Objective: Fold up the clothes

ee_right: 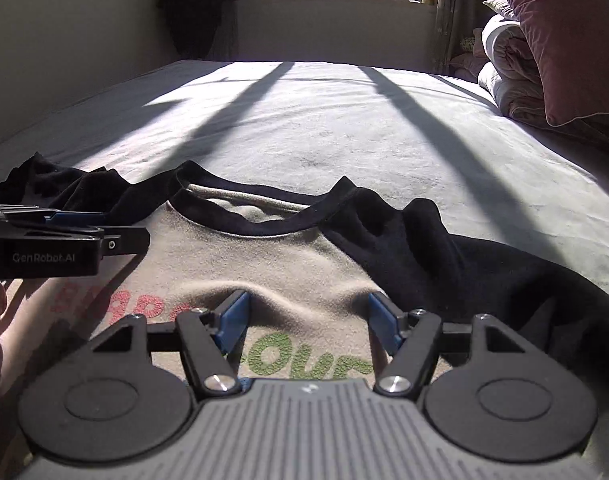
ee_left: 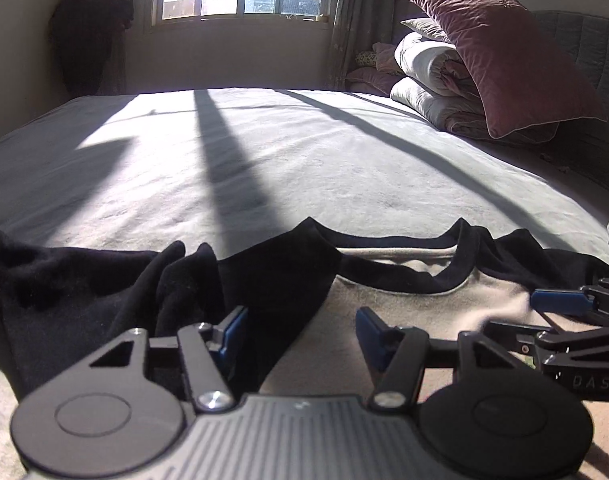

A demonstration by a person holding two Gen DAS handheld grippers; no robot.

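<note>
A beige sweatshirt (ee_left: 404, 308) (ee_right: 264, 264) with a black collar (ee_right: 244, 228) and black sleeves lies front up on the bed, with red and green lettering on its chest. My left gripper (ee_left: 300, 330) hovers low over the seam where the left black sleeve (ee_left: 84, 280) meets the beige body, jaws apart, cloth lying under them. My right gripper (ee_right: 308, 316) sits on the chest with a low ridge of beige cloth between its open fingers. The right sleeve (ee_right: 464, 272) is crumpled beside it. Each gripper shows at the edge of the other's view: the right gripper (ee_left: 516, 316), the left gripper (ee_right: 120, 226).
The grey bed sheet (ee_left: 304, 160) (ee_right: 344, 128) stretches far beyond the shirt, crossed by sun and shadow bars. A maroon pillow (ee_left: 504, 52) leans on folded quilts (ee_left: 428, 64) at the right by the headboard. A dark garment (ee_right: 200, 8) hangs on the far wall beside the window.
</note>
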